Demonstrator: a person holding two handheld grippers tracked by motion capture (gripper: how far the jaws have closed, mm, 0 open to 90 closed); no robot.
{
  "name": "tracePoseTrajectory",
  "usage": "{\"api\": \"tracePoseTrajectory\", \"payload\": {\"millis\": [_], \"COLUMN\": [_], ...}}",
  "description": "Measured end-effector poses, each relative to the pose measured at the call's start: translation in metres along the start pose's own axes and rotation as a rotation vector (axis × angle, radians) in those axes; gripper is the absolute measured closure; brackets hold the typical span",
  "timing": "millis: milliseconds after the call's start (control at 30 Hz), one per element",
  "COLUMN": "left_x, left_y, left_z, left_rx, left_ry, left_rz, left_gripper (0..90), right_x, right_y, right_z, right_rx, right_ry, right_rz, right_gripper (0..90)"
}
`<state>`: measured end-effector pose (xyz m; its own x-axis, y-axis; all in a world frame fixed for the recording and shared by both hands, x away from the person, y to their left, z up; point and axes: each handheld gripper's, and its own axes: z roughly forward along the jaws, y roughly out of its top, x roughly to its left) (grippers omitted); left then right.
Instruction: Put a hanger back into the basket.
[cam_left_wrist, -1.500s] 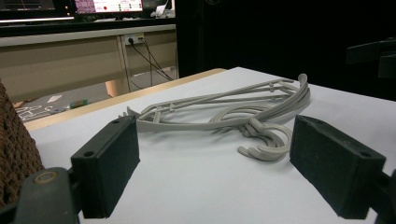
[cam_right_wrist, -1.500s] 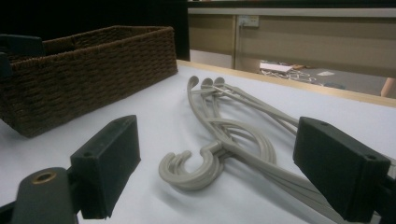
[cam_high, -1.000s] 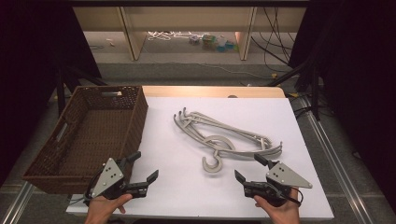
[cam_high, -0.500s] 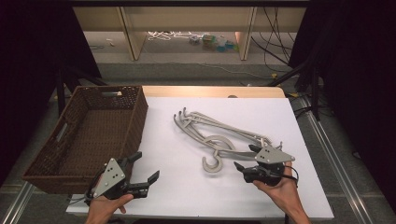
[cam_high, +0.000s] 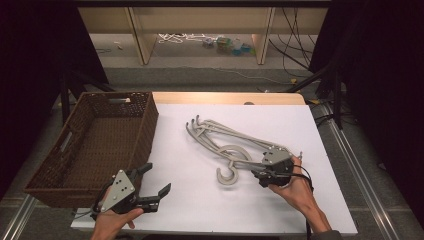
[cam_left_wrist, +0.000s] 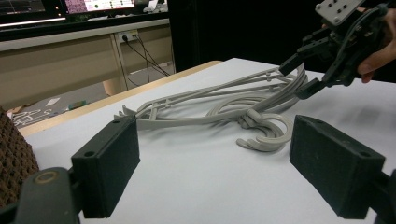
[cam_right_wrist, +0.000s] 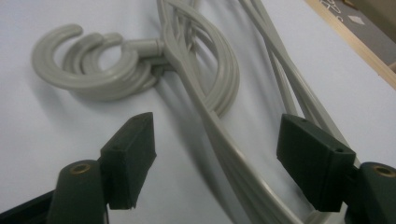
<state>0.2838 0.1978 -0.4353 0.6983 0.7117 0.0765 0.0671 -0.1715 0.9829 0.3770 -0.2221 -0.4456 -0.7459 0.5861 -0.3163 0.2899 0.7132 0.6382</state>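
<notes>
A stack of grey plastic hangers lies on the white table, its hooks pointing toward the near edge. My right gripper is at the stack's right end. In the right gripper view the hanger arms run between the pads, which stand clear of them. These jaws have just been closing and are open. My left gripper rests open near the front left edge with nothing between its pads. From there I see the hangers and the right gripper beyond.
A brown wicker basket stands at the table's left side, next to the left gripper. A wooden strip borders the far edge, with shelving and cables on the floor behind it. Metal rails run along both sides of the table.
The right gripper has moved forward and left to the hangers' right end, and its jaws have narrowed around the hanger arms. The left gripper has stayed put.
</notes>
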Motion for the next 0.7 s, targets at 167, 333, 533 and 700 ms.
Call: {"api": "tracePoseTrajectory", "payload": {"millis": [167, 333, 533, 700], "left_x": [0.001, 0.0, -0.001, -0.003], "left_y": [0.0, 0.0, -0.001, -0.002], "left_z": [-0.001, 0.0, 0.001, 0.002], "left_rx": [-0.004, 0.0, 0.013, 0.027], "left_ry": [-0.003, -0.009, -0.01, -0.018], "left_rz": [0.001, 0.007, 0.009, 0.016], "left_gripper": [16.0, 16.0, 16.2, 16.3], "right_x": [-0.001, -0.006, -0.005, -0.008], "right_y": [0.005, 0.005, 0.006, 0.01], "right_z": [0.012, 0.02, 0.03, 0.035], "right_rx": [0.06, 0.096, 0.133, 0.131], "right_ry": [0.028, 0.064, 0.062, 0.091], "right_rz": [-0.019, -0.047, -0.124, -0.166], "right_gripper": [38.2, 45.3, 55.4, 64.4]}}
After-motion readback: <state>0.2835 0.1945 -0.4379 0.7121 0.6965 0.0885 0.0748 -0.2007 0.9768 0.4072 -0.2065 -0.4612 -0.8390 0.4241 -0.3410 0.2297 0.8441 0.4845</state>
